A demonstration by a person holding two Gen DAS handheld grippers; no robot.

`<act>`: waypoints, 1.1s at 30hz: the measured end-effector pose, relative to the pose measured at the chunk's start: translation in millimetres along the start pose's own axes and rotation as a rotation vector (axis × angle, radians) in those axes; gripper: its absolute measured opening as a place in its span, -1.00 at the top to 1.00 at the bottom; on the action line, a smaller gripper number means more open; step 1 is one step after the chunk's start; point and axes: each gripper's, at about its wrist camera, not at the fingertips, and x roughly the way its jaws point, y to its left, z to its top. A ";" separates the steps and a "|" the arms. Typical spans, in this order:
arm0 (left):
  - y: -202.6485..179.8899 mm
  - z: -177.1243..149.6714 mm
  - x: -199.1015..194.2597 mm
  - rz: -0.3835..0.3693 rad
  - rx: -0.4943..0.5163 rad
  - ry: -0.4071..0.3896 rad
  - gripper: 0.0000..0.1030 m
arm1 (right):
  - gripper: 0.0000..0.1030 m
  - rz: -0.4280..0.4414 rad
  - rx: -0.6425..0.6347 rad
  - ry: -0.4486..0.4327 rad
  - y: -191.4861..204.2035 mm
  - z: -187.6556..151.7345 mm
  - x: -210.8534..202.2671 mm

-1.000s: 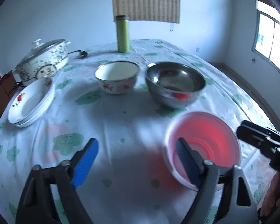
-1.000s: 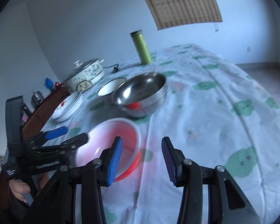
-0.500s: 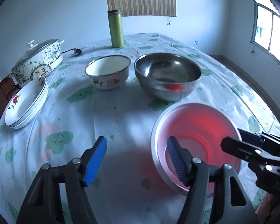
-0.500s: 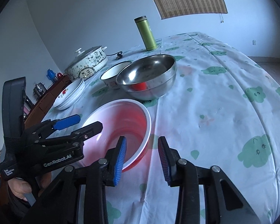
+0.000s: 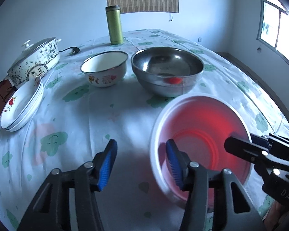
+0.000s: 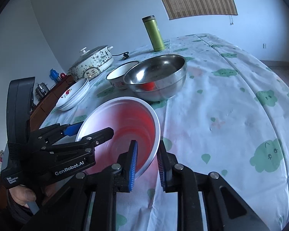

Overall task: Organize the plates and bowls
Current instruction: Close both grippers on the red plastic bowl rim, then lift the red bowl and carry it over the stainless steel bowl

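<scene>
i have both grippers on the red plastic bowl (image 5: 200, 134), a round, smooth-walled thing with a pale, whitish rim and a stepped ring in its bottom, sitting near my edge of the table (image 5: 115, 119). my left gripper (image 5: 142, 163) straddles the near-left rim: one ribbed blue pad is inside the bowl, the other outside over the cloth, and the jaws have just been closing, but a clear gap remains, so the pads are not yet pressing the wall. my right gripper (image 6: 146, 166) has also just been closing, its ribbed blue pads on either side of the thin rim at the bowl's right edge; they stand very close to the wall, though i cannot tell whether they truly pinch it.

beyond the red bowl, just beside it, stands a wide steel bowl (image 5: 167, 70), polished and reflecting a red spot low on its side. left of it is a white enamel bowl (image 5: 104, 68) with a dark rim and cartoon decals. further left lies a stack of shallow white plates (image 5: 22, 105) with a red flower print, and behind them a speckled lidded electric pot (image 5: 34, 59). a tall matte green flask (image 5: 114, 26) stands upright at the far side. the tablecloth is thin, creased and white with green cloud faces.
</scene>
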 end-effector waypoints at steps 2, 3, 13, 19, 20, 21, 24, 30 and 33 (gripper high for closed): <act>-1.6 -0.7 0.2 -0.013 0.000 0.002 0.19 | 0.60 0.001 -0.001 -0.002 0.8 0.4 0.0; -2.1 -0.8 0.1 -0.028 -0.001 0.003 0.34 | 0.60 0.002 0.000 -0.004 0.8 0.7 0.0; 6.2 6.5 -12.8 -0.087 -0.053 -0.034 0.75 | 0.76 0.023 -0.017 -0.028 6.0 12.2 -8.4; 9.4 18.3 -17.8 -0.097 -0.057 -0.054 0.76 | 0.76 0.022 -0.022 -0.051 7.9 24.1 -13.5; 9.0 22.0 -19.1 -0.095 -0.054 -0.059 0.76 | 0.76 0.021 -0.022 -0.057 8.4 27.1 -15.0; 8.0 27.4 -21.0 -0.088 -0.048 -0.067 0.76 | 0.76 0.019 -0.024 -0.062 9.0 29.4 -16.1; 4.8 45.7 -27.0 -0.062 -0.032 -0.103 0.76 | 0.77 0.010 -0.035 -0.092 9.3 44.0 -20.4; -0.7 80.3 -27.5 -0.014 -0.009 -0.157 0.76 | 0.77 -0.008 -0.011 -0.146 1.5 82.5 -19.4; 1.0 94.6 -18.8 -0.021 -0.020 -0.160 0.76 | 0.77 -0.029 0.002 -0.175 -1.9 97.3 -15.2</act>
